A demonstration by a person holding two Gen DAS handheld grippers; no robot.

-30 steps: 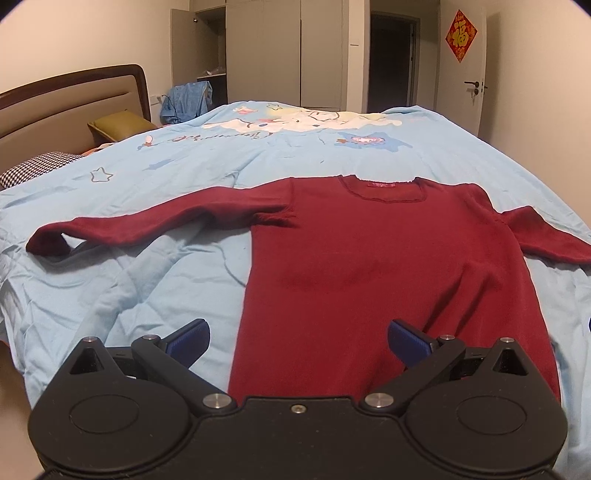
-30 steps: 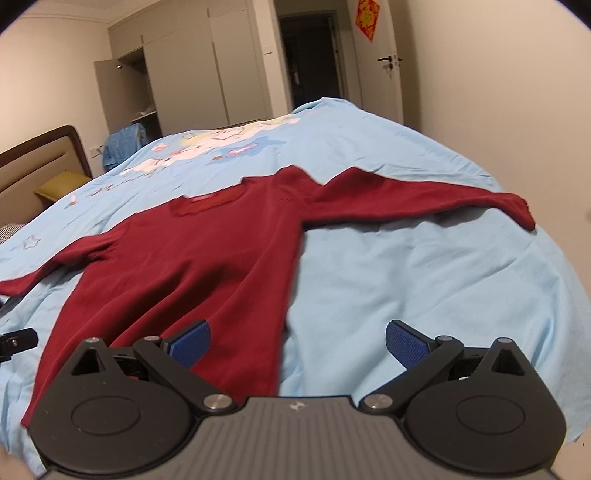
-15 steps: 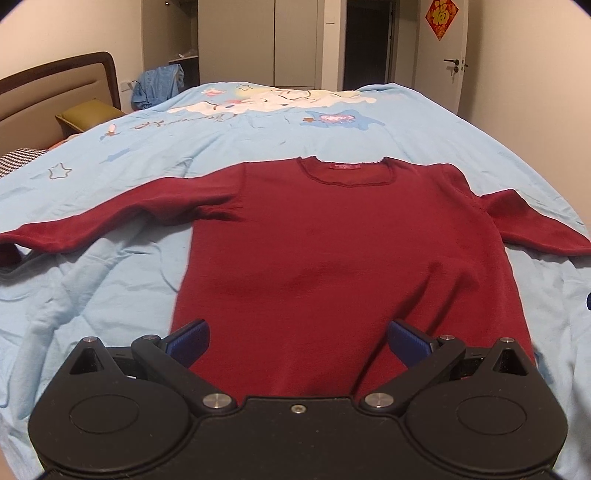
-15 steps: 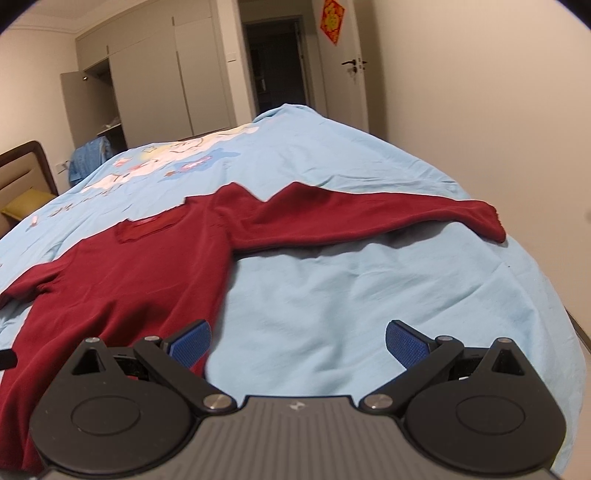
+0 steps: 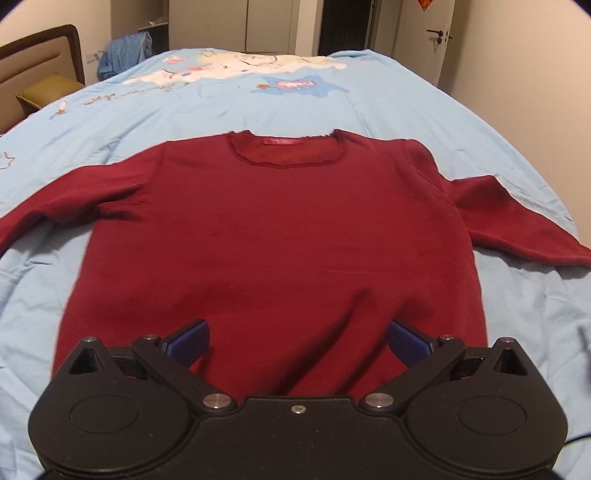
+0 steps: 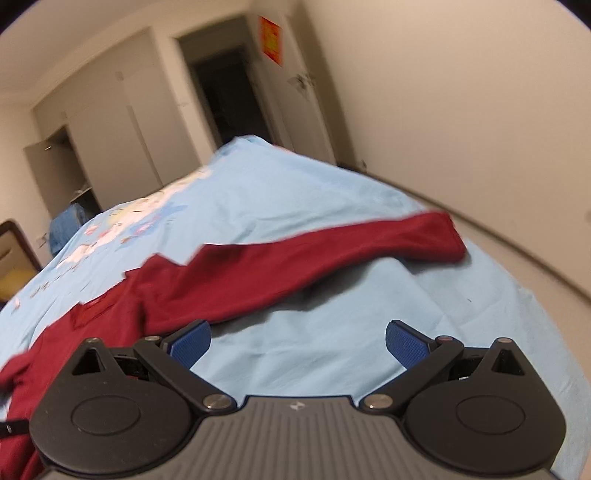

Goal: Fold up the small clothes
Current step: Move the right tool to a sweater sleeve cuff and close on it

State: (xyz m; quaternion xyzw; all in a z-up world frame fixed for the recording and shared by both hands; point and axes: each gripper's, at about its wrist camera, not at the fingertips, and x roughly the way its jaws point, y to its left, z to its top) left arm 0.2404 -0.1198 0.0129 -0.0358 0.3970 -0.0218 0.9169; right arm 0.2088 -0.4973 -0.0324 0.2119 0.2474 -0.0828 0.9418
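Observation:
A dark red long-sleeved sweater (image 5: 273,236) lies flat and face up on the light blue bed (image 5: 369,96), collar away from me, both sleeves spread out sideways. My left gripper (image 5: 297,338) is open and empty, hovering over the sweater's lower hem. In the right wrist view the sweater's right sleeve (image 6: 332,254) stretches toward the bed's right edge, its cuff (image 6: 443,236) near that edge. My right gripper (image 6: 297,341) is open and empty above bare sheet, just in front of that sleeve.
The bed's right edge (image 6: 535,295) drops to the floor beside a wall. A headboard (image 5: 37,62) and a yellow pillow (image 5: 48,92) are at the far left. Wardrobes (image 5: 229,22) and a dark doorway (image 5: 347,26) stand beyond the bed.
My left gripper has moved right and now centres on the sweater's body. My right gripper has swung right and forward toward the right sleeve; its view is motion-blurred.

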